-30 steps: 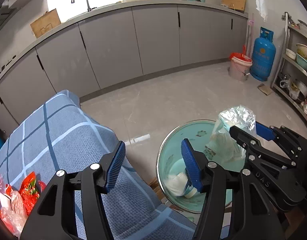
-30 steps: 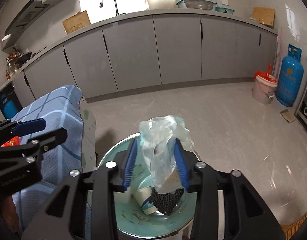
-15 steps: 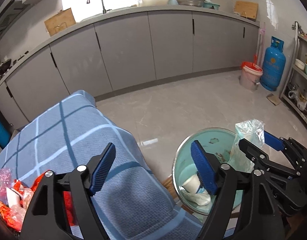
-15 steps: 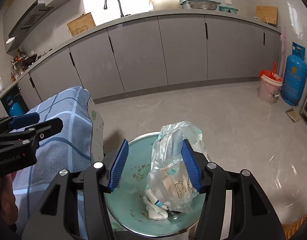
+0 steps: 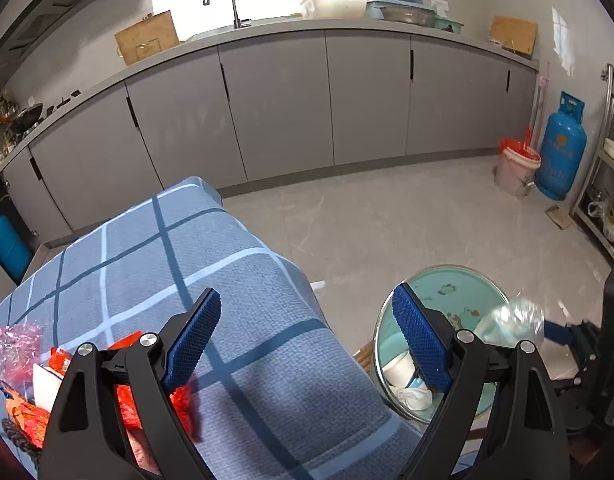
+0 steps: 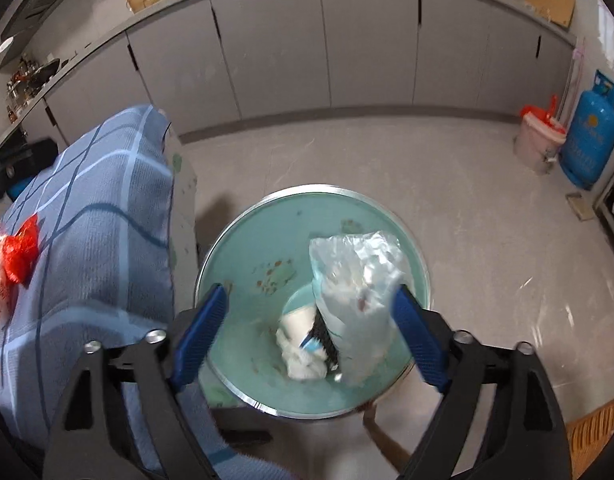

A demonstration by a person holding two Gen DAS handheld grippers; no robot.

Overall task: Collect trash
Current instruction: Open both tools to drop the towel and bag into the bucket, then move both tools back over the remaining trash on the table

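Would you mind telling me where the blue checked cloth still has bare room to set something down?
The blue checked cloth is bare across its far half and along its edge toward the teal basin. Its near-left corner is crowded with red wrappers and a pink wrapper. The basin's bottom is full: clear plastic bag, paper cup, white tissue.

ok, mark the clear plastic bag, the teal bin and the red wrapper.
clear plastic bag [image 6: 357, 280], right wrist view, crumpled middle.
teal bin [image 6: 247, 240], right wrist view, bare inner wall.
red wrapper [image 6: 22, 249], right wrist view, its centre.
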